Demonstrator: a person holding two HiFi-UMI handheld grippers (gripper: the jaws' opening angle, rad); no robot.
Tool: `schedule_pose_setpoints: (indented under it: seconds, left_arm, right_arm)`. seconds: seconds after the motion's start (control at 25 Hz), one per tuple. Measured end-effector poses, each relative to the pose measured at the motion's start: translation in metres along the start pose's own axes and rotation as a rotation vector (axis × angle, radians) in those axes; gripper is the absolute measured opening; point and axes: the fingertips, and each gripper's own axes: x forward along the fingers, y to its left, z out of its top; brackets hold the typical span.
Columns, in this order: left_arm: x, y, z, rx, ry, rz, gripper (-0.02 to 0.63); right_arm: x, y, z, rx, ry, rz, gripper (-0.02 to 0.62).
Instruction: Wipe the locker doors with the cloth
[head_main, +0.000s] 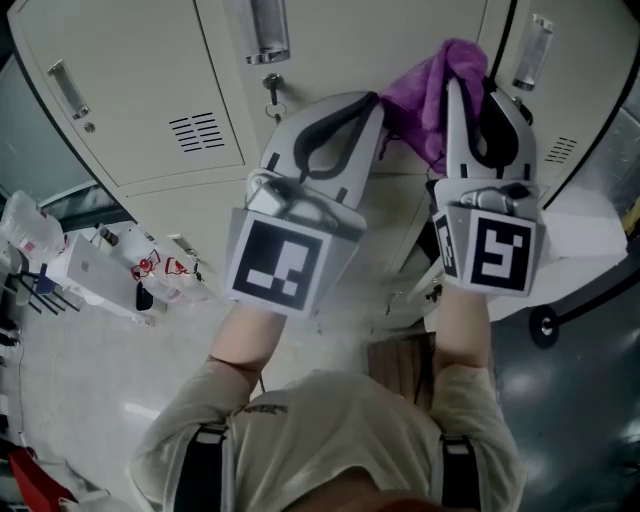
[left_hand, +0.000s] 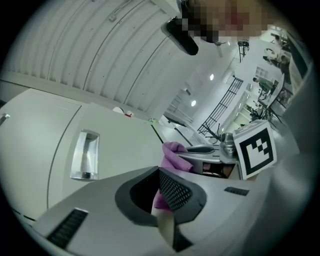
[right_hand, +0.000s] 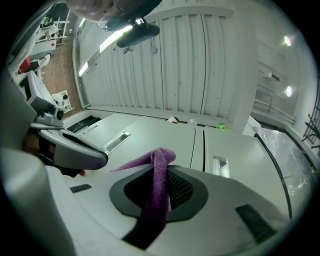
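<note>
A purple cloth (head_main: 440, 85) is bunched against the cream locker doors (head_main: 150, 90), high in the head view. My right gripper (head_main: 468, 78) is shut on it; in the right gripper view the cloth (right_hand: 157, 180) runs through the closed jaws of that gripper (right_hand: 160, 186) and stretches left toward the other gripper. My left gripper (head_main: 376, 106) sits just left of the cloth with its tips at the cloth's edge. In the left gripper view, purple cloth (left_hand: 172, 151) shows beyond its jaws (left_hand: 162, 202) and a strip is pinched between them.
Metal recessed handles (head_main: 268, 30) (head_main: 532, 50) and a keyed lock (head_main: 272, 88) sit on the doors near the cloth. White boxes and packets (head_main: 110, 265) lie on the floor at the left. A caster wheel (head_main: 545, 325) is at lower right.
</note>
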Motion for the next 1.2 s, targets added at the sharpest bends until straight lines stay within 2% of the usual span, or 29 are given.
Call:
schedule_pose_setpoints:
  seconds: [0.24,0.6,0.76,0.88,1.2]
  left_arm:
    - [-0.023,0.022,0.019,0.037,-0.022,0.054,0.002]
    - [-0.067,0.036,0.037,0.067,-0.048,0.108,0.001]
    - [-0.085,0.029,0.039,0.068,-0.060,0.103,0.001]
    - [-0.093,0.021,0.032,0.060,-0.059,0.088,0.002]
    - [-0.111,-0.012,0.006,-0.015,-0.059,0.013,0.002]
  right_arm:
    - [-0.014,0.012,0.029,0.032,-0.071,0.029,0.054]
    - [-0.050,0.033,0.041,0.075,-0.129,0.099,0.055]
    - [-0.061,0.056,0.034,0.084,-0.134,0.153,0.055]
    - [-0.066,0.068,0.018,0.079,-0.099,0.175,0.055]
    - [-0.085,0.087,-0.014,0.147,-0.028,0.213,0.055]
